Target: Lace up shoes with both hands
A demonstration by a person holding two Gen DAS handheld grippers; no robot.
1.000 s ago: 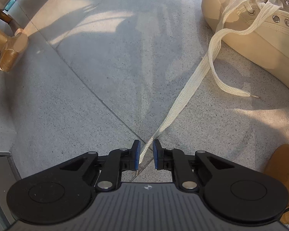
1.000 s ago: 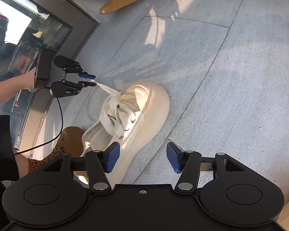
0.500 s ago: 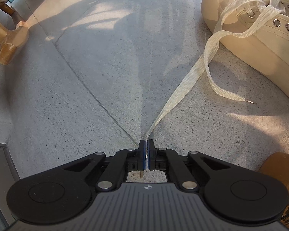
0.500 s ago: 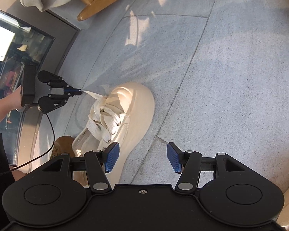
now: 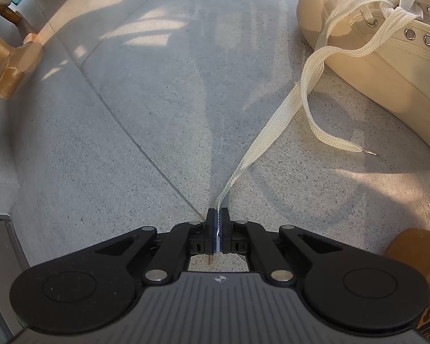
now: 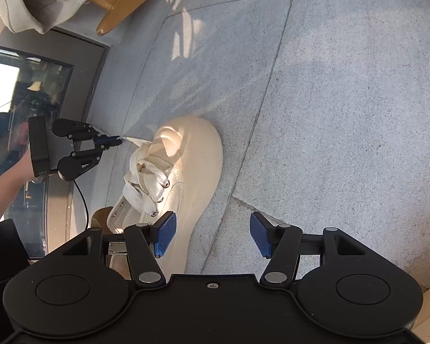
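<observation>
Left tool point(image 5: 218, 228) clamped tight on flat cream woven lace point(image 5: 275, 119), metal tip poking out behind pads. Lace running taut, forward and rightward from that tool to cream canvas thick-soled shoe point(image 5: 387, 57) lying on grey speckled stone floor point(image 5: 143, 100). Second lace end point(image 5: 329, 134) slack on floor, right of left tool. Right tool point(image 6: 212, 235) spread wide, holding nothing, hovering above shoe's heel, long axis pointing ahead-left. Likely next: right tool down to slack end.

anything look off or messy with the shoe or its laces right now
The cream shoe is only partly laced: several upper eyelets are empty. One lace end trails loose on the stone floor, its tip bare. The other lace end is stretched sideways, pinched in the left gripper. The right gripper is open, holding nothing.
</observation>
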